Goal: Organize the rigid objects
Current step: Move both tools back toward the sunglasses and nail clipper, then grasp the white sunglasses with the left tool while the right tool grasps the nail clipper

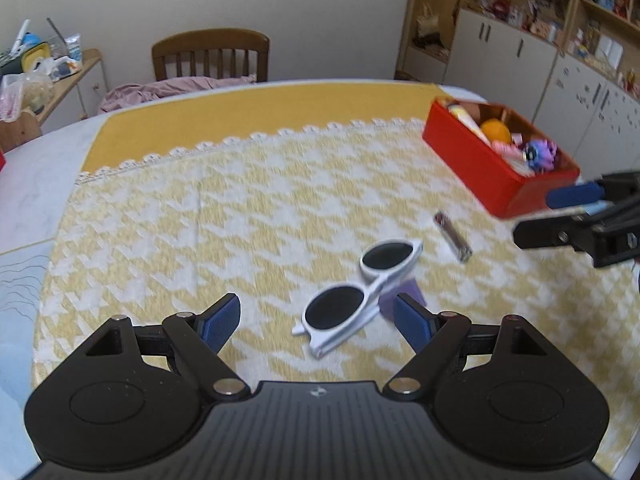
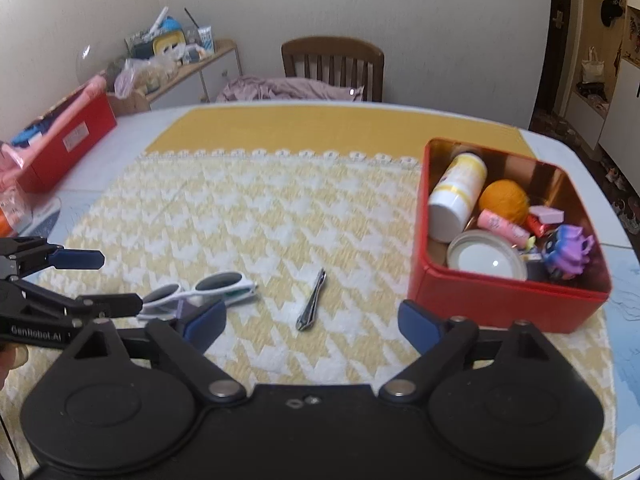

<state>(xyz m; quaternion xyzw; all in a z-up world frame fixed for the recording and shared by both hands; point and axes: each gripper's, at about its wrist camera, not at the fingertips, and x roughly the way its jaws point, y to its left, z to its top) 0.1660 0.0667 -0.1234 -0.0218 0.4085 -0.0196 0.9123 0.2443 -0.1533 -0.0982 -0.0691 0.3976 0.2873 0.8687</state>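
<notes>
White sunglasses (image 1: pixel 356 294) with dark lenses lie on the yellow-and-white cloth, partly over a small purple piece (image 1: pixel 402 296). They also show in the right wrist view (image 2: pixel 200 290). My left gripper (image 1: pixel 316 320) is open, low over the cloth, its fingertips on either side of the sunglasses' near end. A metal nail clipper (image 1: pixel 452 236) lies to their right; in the right wrist view it (image 2: pixel 312 300) lies ahead of my right gripper (image 2: pixel 312 326), which is open and empty. A red tin (image 2: pixel 508 300) holds several small items.
The red tin (image 1: pixel 480 164) sits at the right of the cloth. A second red box (image 2: pixel 68 140) stands at the table's far left. A wooden chair (image 2: pixel 332 68) with pink cloth is behind the table. Shelves (image 1: pixel 540 20) stand to the far right.
</notes>
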